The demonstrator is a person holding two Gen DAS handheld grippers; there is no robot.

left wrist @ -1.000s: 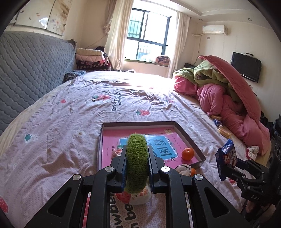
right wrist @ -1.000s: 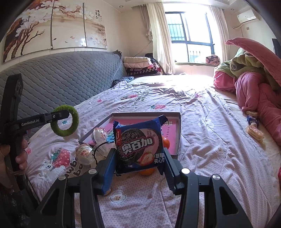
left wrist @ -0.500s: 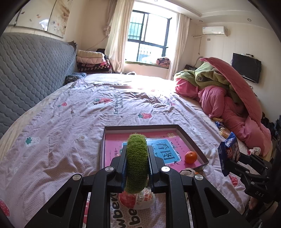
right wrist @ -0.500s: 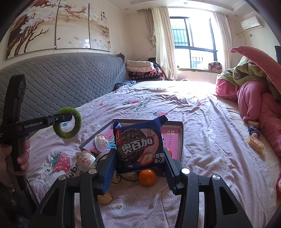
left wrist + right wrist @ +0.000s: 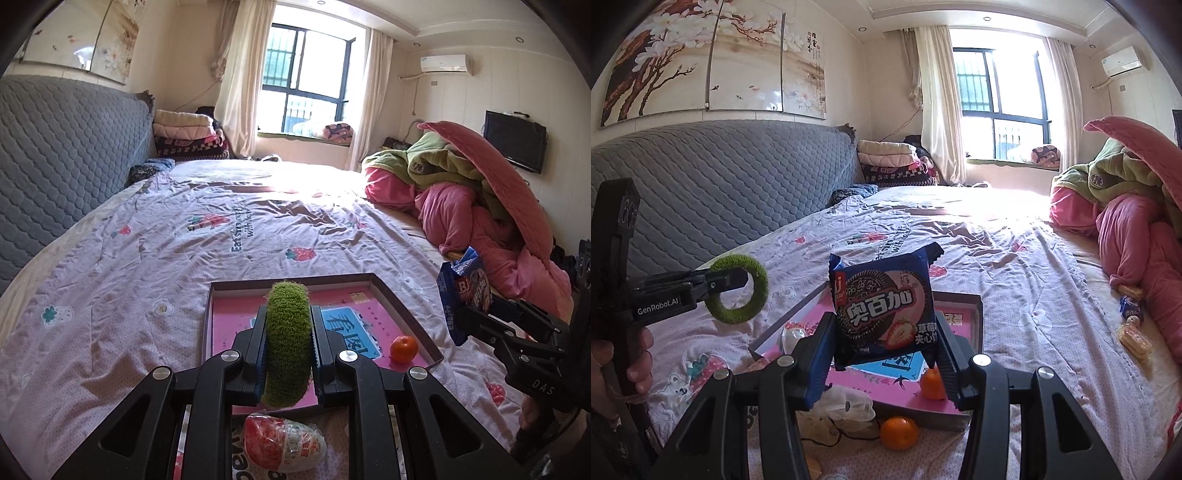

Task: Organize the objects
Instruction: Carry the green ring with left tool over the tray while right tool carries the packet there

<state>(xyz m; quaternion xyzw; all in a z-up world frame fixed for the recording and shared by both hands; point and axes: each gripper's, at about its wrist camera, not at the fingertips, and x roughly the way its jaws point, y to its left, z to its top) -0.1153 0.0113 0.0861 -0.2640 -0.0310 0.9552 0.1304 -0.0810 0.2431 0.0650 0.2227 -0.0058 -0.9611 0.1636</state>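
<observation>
Between the left gripper's (image 5: 289, 341) fingers sits a fuzzy green ring (image 5: 287, 343), pinched edge-on so that it stands upright; the fingers are nearly together, pressing on its sides. From the right wrist view the same ring (image 5: 737, 290) hangs in the air above the bedsheet, off to the left of the right fingers, with a hand (image 5: 635, 360) on the left tool's handle. The right gripper (image 5: 884, 354) holds a blue cookie packet (image 5: 884, 308) upright, its fingers partly apart and pressed against the packet's two lower edges. Just beyond and below both sets of fingers lies a shallow box tray (image 5: 402, 302) with a pink lining, resting on the bed (image 5: 147, 258). One small orange (image 5: 403, 348) lies inside the tray at its near right corner; another orange (image 5: 899, 432) lies on the sheet just outside the tray's near rim, below the right fingers. A wrapped egg-shaped toy (image 5: 284, 448) lies on the sheet directly under the left fingers. Far to the right, a heap of pink and green quilts (image 5: 480, 206) is piled up.
</observation>
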